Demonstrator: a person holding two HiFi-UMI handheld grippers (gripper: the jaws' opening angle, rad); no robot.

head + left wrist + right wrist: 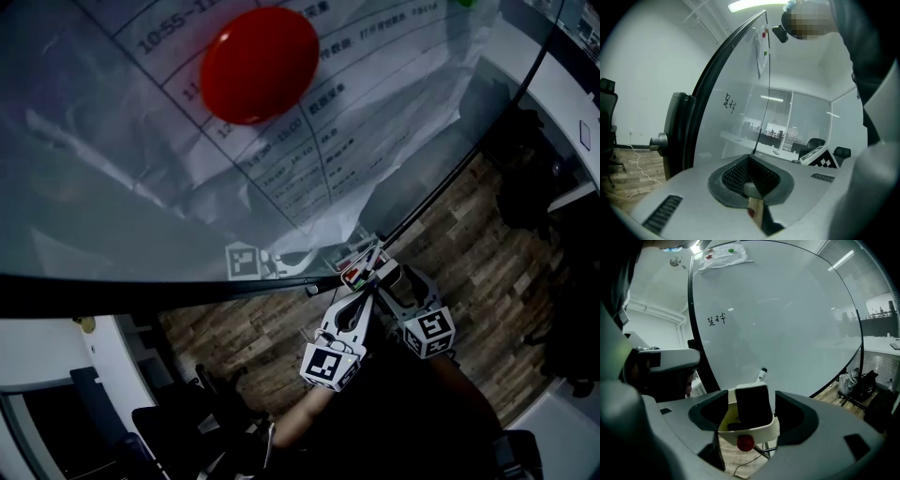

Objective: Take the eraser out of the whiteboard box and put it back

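Observation:
In the right gripper view the cream whiteboard box (759, 431) hangs at the foot of the whiteboard (787, 310), with a red magnet (745, 442) on its front. The black-faced eraser (752, 411) stands upright inside it. My right gripper (752, 400) is open, one jaw on each side of the eraser and neither touching it. In the left gripper view my left gripper (751, 161) is shut, with a cream strip of the box (755, 211) between its jaws. Both grippers meet at the board's lower edge in the head view, left gripper (359, 287) and right gripper (382, 269).
A marker pen (761, 375) sticks up behind the box. A large red magnet (260, 64) pins printed papers high on the board, and handwriting (716, 319) marks it. Wood floor (469, 253) lies below. An office chair (607, 117) and bags (855, 380) stand off to the sides.

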